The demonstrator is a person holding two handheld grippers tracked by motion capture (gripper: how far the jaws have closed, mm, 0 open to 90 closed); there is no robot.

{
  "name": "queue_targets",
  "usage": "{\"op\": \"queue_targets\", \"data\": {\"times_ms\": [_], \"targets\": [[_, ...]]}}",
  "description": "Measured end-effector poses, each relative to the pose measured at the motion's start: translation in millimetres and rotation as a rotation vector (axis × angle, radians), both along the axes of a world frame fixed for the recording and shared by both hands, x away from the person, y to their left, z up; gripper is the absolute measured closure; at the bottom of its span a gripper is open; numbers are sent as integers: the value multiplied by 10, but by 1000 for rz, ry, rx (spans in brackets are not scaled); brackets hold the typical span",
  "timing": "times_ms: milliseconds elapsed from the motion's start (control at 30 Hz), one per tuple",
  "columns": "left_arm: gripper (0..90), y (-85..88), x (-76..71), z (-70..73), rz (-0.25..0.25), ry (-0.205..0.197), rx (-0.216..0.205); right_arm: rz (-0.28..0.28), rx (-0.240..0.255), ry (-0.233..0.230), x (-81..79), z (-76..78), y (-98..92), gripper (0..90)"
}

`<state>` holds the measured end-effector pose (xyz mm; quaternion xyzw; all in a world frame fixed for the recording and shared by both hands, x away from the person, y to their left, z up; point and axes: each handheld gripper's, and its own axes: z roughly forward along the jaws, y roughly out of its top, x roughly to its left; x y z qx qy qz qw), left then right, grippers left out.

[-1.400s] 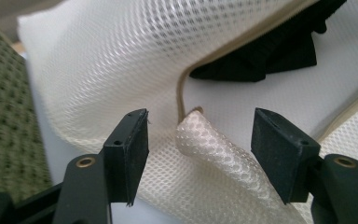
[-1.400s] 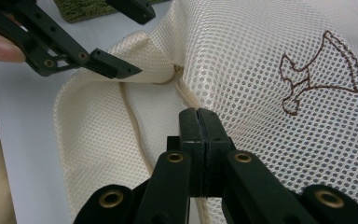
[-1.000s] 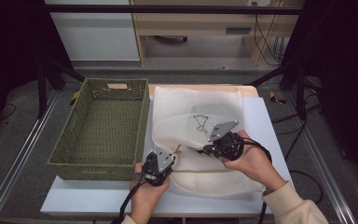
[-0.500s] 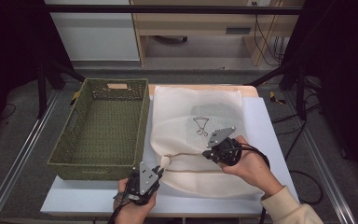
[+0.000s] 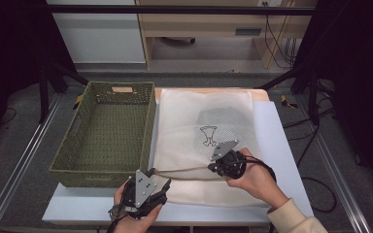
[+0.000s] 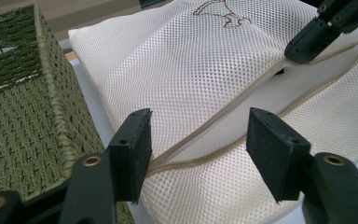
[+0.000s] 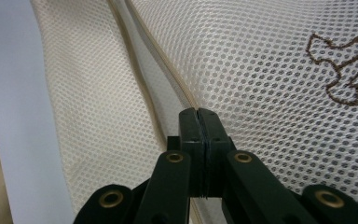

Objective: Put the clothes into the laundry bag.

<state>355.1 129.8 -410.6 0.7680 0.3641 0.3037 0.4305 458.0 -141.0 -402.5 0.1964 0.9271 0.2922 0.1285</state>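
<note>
A white mesh bag (image 5: 206, 141) lies flat on the table (image 5: 281, 145), its tan-edged opening stretched between the two grippers.

The bag's opening (image 6: 223, 116) runs as two tan-trimmed edges from just in front of the left gripper (image 5: 158, 189) to the right gripper (image 5: 212, 167). The left gripper's jaws have just been opening; they stand released, either side of the trim's near end without pressing it. The right gripper's jaws are clenched tight, seemingly on the trim's upper edge, though the pinch itself is hidden. A dark shape shows faintly through the mesh beyond the right gripper. A green woven basket (image 5: 107, 133) sits just beside the left gripper, against the bag's edge. The step looks like working the bag's mouth; next, the left gripper likely needs a fresh pinch on one edge.
</note>
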Motion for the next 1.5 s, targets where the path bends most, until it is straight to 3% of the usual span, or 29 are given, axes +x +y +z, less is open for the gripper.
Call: {"op": "queue_targets", "data": {"times_ms": [333,900,1367,1500], "targets": [[283,19,96,63,9,8,-16,-6,-33,-6,-1,-183,18,900],[255,109,133,223,32,-23,-34,-19,-98,-10,-6,-448,90,900],[247,202,166,286,50,-35,-30,-26,-95,-12,2,-471,86,893],[239,227,171,303,54,-38,-30,-24,-84,-27,-32,-434,82,806]]}}
